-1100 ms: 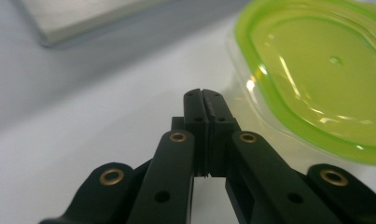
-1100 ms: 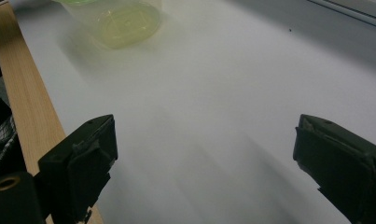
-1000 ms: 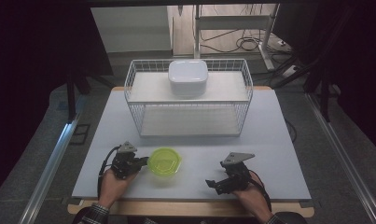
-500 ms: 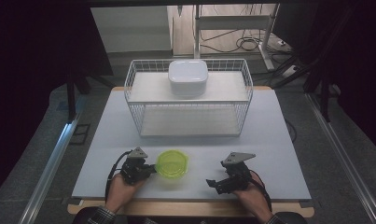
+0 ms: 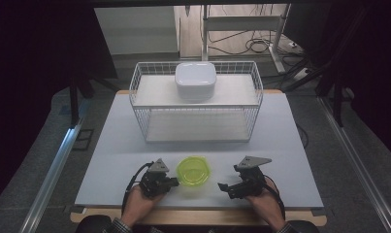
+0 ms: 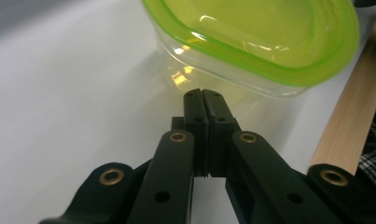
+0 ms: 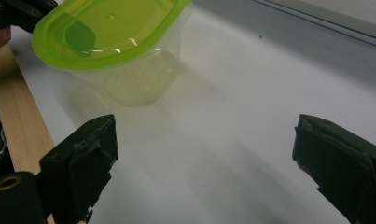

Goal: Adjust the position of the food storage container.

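A clear plastic container with a lime-green lid (image 5: 193,171) sits on the white table near the front edge, between my two grippers. My left gripper (image 5: 175,183) is at its left, jaws shut with nothing between them. In the left gripper view the closed tips (image 6: 204,93) point at the container's clear side wall (image 6: 232,77), right up against it or a hair off. My right gripper (image 5: 223,188) rests to the container's right, apart from it. Its jaws stand wide open (image 7: 206,135) over bare table, with the container (image 7: 111,42) farther off at upper left.
A white wire basket rack (image 5: 195,104) stands at the back middle of the table (image 5: 125,145), with a white lidded box (image 5: 195,80) on its top shelf. The table's wooden front edge (image 6: 349,121) runs close behind both hands.
My left gripper has moved right along the front of the table, and the green-lidded container has slid right ahead of it. The right gripper has stayed put.
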`<state>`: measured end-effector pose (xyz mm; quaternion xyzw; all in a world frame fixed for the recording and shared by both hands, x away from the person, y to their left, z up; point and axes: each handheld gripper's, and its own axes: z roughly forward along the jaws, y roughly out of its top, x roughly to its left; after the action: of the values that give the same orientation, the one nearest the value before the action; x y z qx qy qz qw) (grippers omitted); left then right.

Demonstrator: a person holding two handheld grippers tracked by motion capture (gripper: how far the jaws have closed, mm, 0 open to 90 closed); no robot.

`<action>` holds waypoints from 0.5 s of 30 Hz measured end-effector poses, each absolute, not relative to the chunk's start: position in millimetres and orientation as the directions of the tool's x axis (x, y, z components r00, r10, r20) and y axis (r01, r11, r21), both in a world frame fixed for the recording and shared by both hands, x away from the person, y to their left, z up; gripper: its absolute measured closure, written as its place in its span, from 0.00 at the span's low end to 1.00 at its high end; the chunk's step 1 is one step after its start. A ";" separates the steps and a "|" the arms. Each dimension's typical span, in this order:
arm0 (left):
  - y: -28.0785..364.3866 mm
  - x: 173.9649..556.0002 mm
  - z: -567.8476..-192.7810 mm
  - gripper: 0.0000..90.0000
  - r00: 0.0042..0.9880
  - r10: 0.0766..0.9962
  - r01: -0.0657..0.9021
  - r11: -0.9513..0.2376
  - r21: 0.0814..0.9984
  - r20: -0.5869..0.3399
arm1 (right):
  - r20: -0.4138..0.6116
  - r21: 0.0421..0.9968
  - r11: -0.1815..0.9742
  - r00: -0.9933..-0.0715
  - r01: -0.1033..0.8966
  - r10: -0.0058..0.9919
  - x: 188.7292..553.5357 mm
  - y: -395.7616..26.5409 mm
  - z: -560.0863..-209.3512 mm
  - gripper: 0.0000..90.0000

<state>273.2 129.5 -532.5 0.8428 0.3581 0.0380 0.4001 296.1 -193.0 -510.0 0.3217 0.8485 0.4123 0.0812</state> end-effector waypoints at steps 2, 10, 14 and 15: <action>123.1 272.7 -533.0 0.99 0.751 0.623 0.564 -0.432 0.704 -0.219 | 0.127 0.752 0.453 -0.780 0.478 0.612 296.2 -193.2 -510.0 0.08; 111.7 267.8 -532.7 0.95 0.771 0.612 0.536 -0.471 0.701 -0.178 | 0.127 0.751 0.457 -0.782 0.478 0.610 296.3 -194.7 -509.5 0.08; 118.7 263.7 -525.7 0.78 0.753 0.642 0.532 -0.460 0.711 -0.148 | 0.127 0.754 0.452 -0.780 0.477 0.612 296.4 -196.1 -508.9 0.08; 120.8 262.2 -524.0 0.73 0.749 0.649 0.527 -0.461 0.714 -0.134 | 0.127 0.754 0.451 -0.780 0.477 0.613 296.4 -196.5 -508.7 0.08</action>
<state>262.2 120.8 -524.0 0.8511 0.3454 0.0784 0.3877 296.4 -196.5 -508.7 0.3213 0.8478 0.4139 0.0820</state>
